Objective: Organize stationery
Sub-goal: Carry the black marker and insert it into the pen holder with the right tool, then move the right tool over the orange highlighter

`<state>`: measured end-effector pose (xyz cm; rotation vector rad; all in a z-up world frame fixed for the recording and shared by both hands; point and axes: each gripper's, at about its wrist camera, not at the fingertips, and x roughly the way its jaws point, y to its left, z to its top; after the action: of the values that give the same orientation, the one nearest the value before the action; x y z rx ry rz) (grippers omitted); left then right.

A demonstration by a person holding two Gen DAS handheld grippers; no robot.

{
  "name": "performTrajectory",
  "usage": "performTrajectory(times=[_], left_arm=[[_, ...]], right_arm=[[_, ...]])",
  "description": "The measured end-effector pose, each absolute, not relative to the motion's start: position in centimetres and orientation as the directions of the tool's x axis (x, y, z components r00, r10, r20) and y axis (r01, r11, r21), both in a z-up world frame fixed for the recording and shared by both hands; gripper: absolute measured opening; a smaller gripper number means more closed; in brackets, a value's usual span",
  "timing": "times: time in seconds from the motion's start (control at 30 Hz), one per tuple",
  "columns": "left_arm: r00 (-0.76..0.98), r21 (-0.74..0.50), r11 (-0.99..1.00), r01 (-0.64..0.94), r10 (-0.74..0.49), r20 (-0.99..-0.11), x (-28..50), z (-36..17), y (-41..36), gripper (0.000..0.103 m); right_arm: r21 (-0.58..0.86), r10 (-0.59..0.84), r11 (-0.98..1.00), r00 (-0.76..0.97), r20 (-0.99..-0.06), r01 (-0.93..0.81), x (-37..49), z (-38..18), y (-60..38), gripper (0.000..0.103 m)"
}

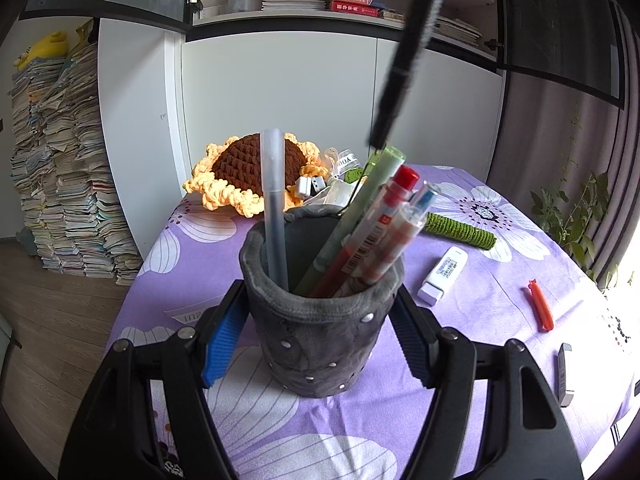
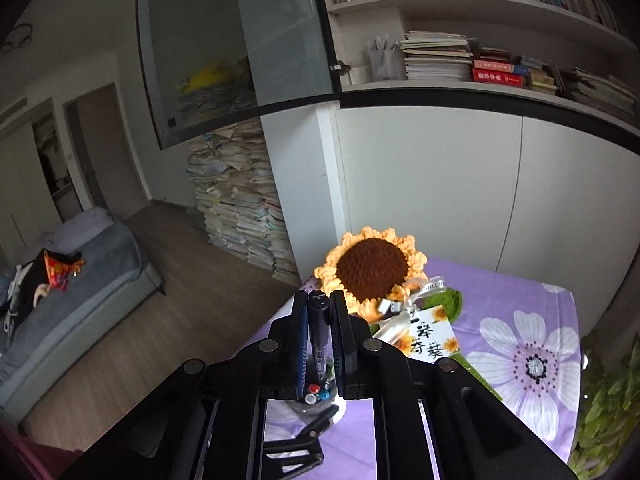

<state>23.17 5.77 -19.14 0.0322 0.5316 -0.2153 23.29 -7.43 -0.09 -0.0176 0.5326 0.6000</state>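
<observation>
Between the right gripper (image 2: 319, 320) jaws we pinch a black pen (image 2: 319, 322), held well above the tabletop (image 1: 500, 292) with its tip hanging over the grey fabric pen holder (image 1: 320, 320). The left gripper (image 1: 316, 340) has its blue-padded jaws pressed against the holder's soft sides, steadying it upright.

The holder already carries a frosted pen (image 1: 274, 200), a green pen (image 1: 360, 216) and red-capped pens (image 1: 384, 232), all leaning toward one side. We judge the main risk is the black pen's tip catching on those caps as it comes down, jamming or levering the holder over. Too hard a squeeze could also narrow the soft mouth. Beyond, a white eraser (image 1: 442, 276), an orange clip (image 1: 540, 306) and a crochet sunflower (image 1: 248, 172) lie near enough to be knocked.
</observation>
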Motion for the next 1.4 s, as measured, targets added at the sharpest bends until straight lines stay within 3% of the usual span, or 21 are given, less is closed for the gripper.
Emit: performTrajectory(times=[0.47, 0.77, 0.93, 1.13, 1.23, 1.4], left_arm=[[0.84, -0.025, 0.977, 0.212, -0.195, -0.506, 23.1, -19.1, 5.8, 0.069], [0.838, -0.029, 0.976, 0.216, -0.2, -0.508, 23.2, -19.1, 5.7, 0.069], [0.838, -0.029, 0.976, 0.215, -0.199, -0.508, 23.2, -19.1, 5.7, 0.069], [0.838, -0.029, 0.976, 0.214, -0.199, -0.508, 23.2, -19.1, 5.8, 0.069], [0.839, -0.024, 0.977, 0.214, -0.196, -0.508, 23.2, -19.0, 5.7, 0.069], [0.842, -0.012, 0.978, 0.209, -0.186, -0.507, 23.1, -19.0, 5.7, 0.069]], right_arm=[[0.172, 0.497, 0.831, 0.565, -0.659, -0.53, 29.0, -8.9, -3.9, 0.012], [0.206, 0.509, 0.824, 0.531, -0.677, -0.527, 28.1, -8.9, -5.8, 0.012], [0.143, 0.382, 0.904, 0.614, -0.691, -0.402, 26.6, -7.8, -11.4, 0.012], [0.089, 0.142, 0.988, 0.517, -0.844, -0.126, 27.3, -13.5, -19.6, 0.012], [0.105, 0.107, 0.994, 0.416, -0.903, -0.029, 27.6, -17.4, -22.4, 0.012], [0.164, 0.145, 0.986, 0.364, -0.92, 0.021, 28.3, -20.1, -24.2, 0.012]])
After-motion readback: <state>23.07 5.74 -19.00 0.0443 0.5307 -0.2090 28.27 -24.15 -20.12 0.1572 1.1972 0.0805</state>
